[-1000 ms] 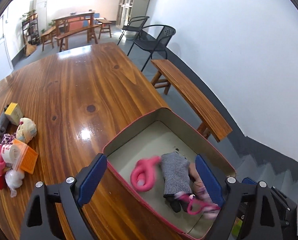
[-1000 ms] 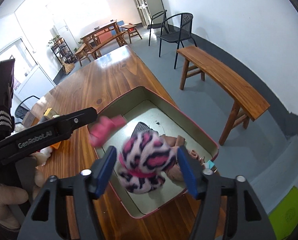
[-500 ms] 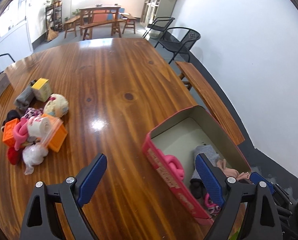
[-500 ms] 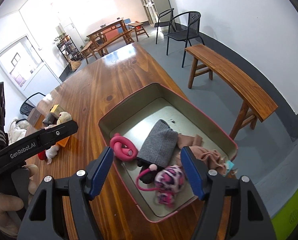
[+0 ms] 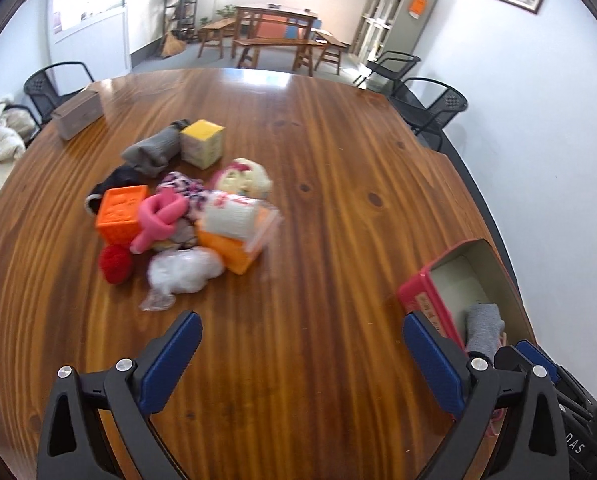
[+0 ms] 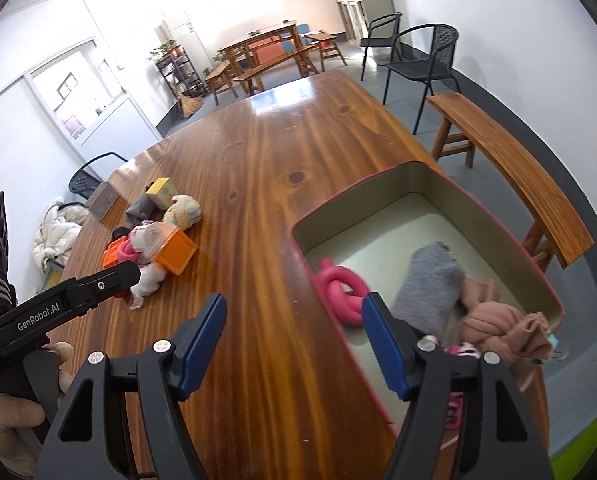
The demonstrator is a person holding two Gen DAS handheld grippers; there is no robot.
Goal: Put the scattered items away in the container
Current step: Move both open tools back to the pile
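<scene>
The red-walled container (image 6: 438,178) stands at the table's right edge; it also shows in the left wrist view (image 5: 426,284). It holds a pink ring (image 6: 340,288), a grey sock (image 6: 430,284), a tan cloth bundle (image 6: 498,324) and a pink spotted item, mostly hidden. A pile of scattered items lies on the table: an orange cube (image 5: 122,212), a pink ring (image 5: 160,216), a yellow block (image 5: 202,142), a grey sock (image 5: 152,152), a red ball (image 5: 116,264), a white bag (image 5: 184,272). My left gripper (image 5: 298,360) is open, empty, facing the pile. My right gripper (image 6: 294,340) is open, empty, at the container's near-left rim.
A brown box (image 5: 76,114) sits at the table's far left. A wooden bench (image 6: 510,176) runs along the right side, with black chairs (image 6: 422,56) beyond. The left gripper's body (image 6: 58,300) crosses the right wrist view at the left.
The pink ring and the pink spotted item dropped into the container. My left gripper swung left from over the container toward the pile. My right gripper drew back and left, empty.
</scene>
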